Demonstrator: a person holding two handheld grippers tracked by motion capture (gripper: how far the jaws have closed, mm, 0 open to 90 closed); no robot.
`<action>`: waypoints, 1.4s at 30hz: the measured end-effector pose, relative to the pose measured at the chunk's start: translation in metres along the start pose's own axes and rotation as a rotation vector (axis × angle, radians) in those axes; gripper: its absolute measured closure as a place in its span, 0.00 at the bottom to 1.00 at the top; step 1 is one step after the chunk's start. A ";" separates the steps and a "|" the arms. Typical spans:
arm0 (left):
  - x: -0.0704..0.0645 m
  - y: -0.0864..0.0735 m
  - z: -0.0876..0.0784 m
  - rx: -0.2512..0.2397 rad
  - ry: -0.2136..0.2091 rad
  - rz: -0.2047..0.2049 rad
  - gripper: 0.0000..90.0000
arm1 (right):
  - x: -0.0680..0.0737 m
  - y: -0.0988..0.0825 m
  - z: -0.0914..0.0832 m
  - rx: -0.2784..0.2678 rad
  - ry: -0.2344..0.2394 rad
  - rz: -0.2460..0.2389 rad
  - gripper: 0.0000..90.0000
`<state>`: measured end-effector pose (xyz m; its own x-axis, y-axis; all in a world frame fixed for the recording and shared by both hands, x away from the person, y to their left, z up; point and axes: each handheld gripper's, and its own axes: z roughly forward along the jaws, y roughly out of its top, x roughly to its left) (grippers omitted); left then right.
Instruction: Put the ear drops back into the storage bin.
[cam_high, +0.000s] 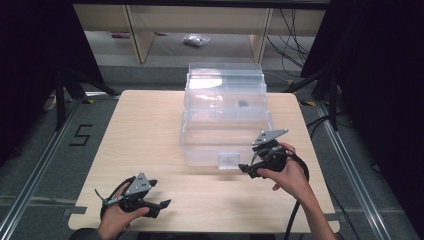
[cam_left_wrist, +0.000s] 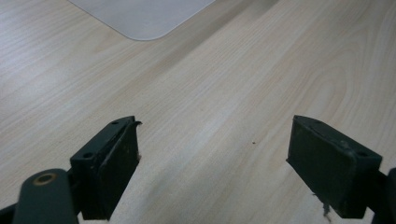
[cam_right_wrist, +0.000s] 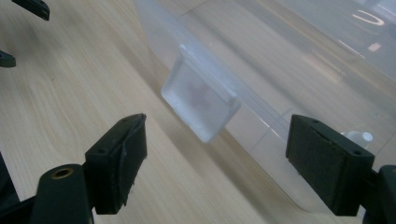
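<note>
**Clear latch box on the light wood table – how it'll probably handle**

A pale wood-grain table (cam_high: 150, 150) is set on a grey floor with dark curtains at both sides, and a "5" is marked on the floor at the left.

Starting at the left: the left gripper (cam_high: 159, 194) is held low near the table's front edge, well apart from the box. In the left gripper view its jaws are seen spread wide with nothing but bare tabletop between them.

In the middle, a clear plastic storage box (cam_high: 225, 112) is sat toward the far half of the table, lid shut by the look of it, with a small frosted latch tab (cam_right_wrist: 201, 100) hanging on its front wall. Something small and dark can be made out inside, too blurry to name.

On the right, the right gripper (cam_high: 245, 170) is held just beside that latch, jaws wide open, nothing gripped, the tab framed between them in the right gripper view.

Handling guess: light, thin-walled, stiff-ish but flexy, and slick. The smooth walls would likely be slipped off, so the latch tab is the obvious thing to be pinched, gently, since thin hinged plastic can be snapped. The box may need to be steadied to stop it sliding.
</note>
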<state>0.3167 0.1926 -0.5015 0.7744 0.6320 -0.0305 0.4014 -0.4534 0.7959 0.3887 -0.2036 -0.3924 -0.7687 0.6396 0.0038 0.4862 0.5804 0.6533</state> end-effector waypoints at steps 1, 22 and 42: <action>0.000 0.000 0.000 -0.001 0.003 0.001 0.18 | 0.001 -0.001 0.002 -0.015 0.000 0.000 0.24; -0.001 0.000 0.001 -0.017 -0.006 -0.011 0.18 | 0.009 -0.027 0.012 -0.039 -0.011 0.008 0.23; -0.001 0.000 0.000 -0.008 -0.004 -0.003 0.18 | 0.021 -0.059 0.028 -0.040 0.021 0.063 0.23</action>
<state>0.3158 0.1915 -0.5018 0.7750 0.6310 -0.0354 0.3998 -0.4462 0.8007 0.3551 -0.2104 -0.4522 -0.7460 0.6631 0.0612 0.5168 0.5185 0.6812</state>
